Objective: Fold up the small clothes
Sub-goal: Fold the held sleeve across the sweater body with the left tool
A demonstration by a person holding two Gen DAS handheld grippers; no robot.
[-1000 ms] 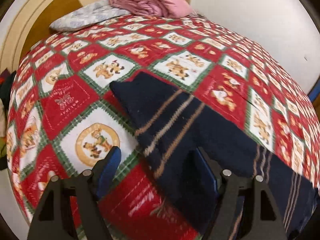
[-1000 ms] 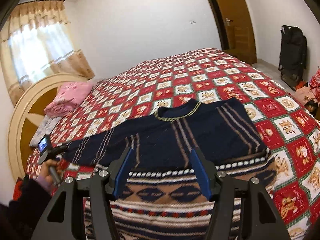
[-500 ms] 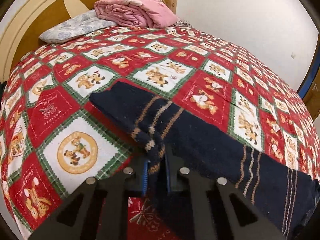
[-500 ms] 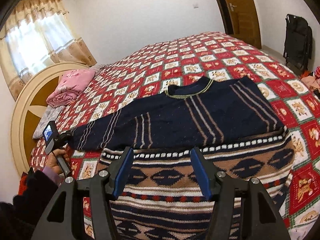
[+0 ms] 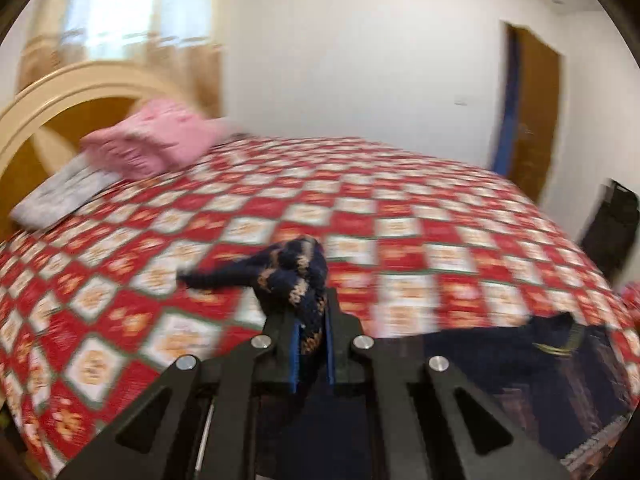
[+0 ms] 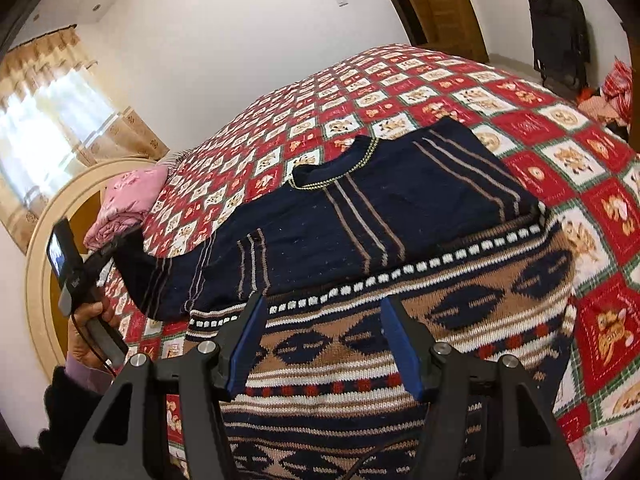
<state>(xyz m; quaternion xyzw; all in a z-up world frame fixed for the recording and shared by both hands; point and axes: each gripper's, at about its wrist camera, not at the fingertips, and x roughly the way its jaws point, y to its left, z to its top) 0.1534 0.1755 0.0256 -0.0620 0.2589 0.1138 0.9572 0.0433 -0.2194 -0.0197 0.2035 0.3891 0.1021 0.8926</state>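
A navy knitted sweater (image 6: 360, 208) with tan stripes and a brown patterned lower half lies flat on the red checked bedspread (image 6: 400, 88). My left gripper (image 5: 310, 320) is shut on the bunched sleeve cuff (image 5: 296, 272) and holds it lifted above the bed; the sweater's collar (image 5: 560, 344) shows at the lower right. In the right wrist view the left gripper (image 6: 116, 246) holds the raised sleeve (image 6: 152, 276) at the left. My right gripper (image 6: 324, 332) is open and empty, hovering over the patterned hem (image 6: 360, 344).
A pink folded blanket (image 5: 152, 144) and a grey pillow (image 5: 60, 196) lie by the round wooden headboard (image 5: 48, 104). A door (image 6: 440, 4) and a black bag (image 6: 560, 24) stand beyond the bed's far side. Red clothes (image 6: 616, 88) lie at the right.
My left gripper closed on the sleeve cuff, lifted it off the bed and swung up and right. My right gripper stayed open and moved closer over the hem.
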